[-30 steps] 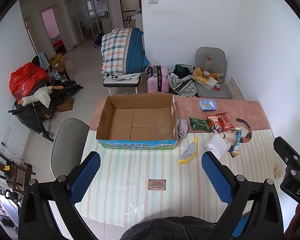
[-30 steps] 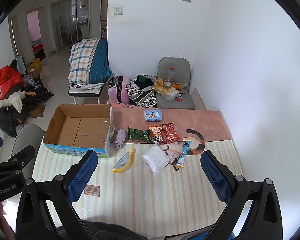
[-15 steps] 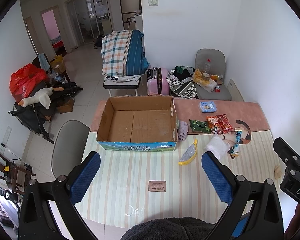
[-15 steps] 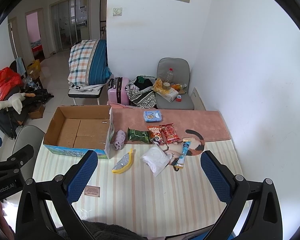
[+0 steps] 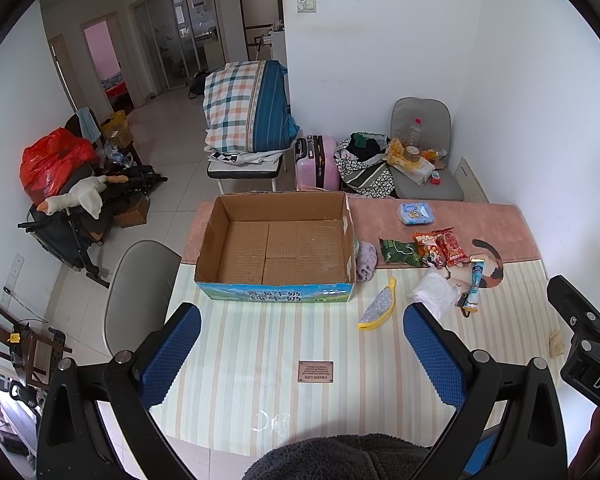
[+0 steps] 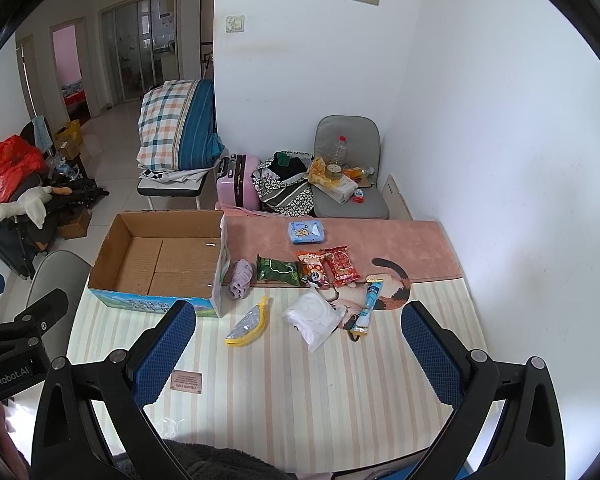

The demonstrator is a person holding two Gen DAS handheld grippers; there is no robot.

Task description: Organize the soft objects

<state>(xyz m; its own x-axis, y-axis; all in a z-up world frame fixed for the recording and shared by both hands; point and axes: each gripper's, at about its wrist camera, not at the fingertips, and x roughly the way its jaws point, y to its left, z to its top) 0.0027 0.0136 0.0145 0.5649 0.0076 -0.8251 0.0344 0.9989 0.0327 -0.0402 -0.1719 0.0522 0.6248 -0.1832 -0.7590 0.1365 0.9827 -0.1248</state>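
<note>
Cloth (image 6: 240, 279), lilac and crumpled, lies beside the box (image 6: 156, 304); both grippers' jaws gape.

My table (image 6: 284, 392) — striped cloth — carries the cardboard box (image 6: 160, 264), snack packets (image 6: 328, 266), a white pouch (image 6: 314, 316) and a lilac cloth (image 6: 240, 274).

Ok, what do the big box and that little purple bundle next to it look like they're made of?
The box looks like plain brown corrugated cardboard, matte, with ribbed flaps on its floor and a glossy printed outside. The purple bundle looks like soft knit or fleece fabric, matte and crumpled into folds; which of the two is hard to tell.
</note>
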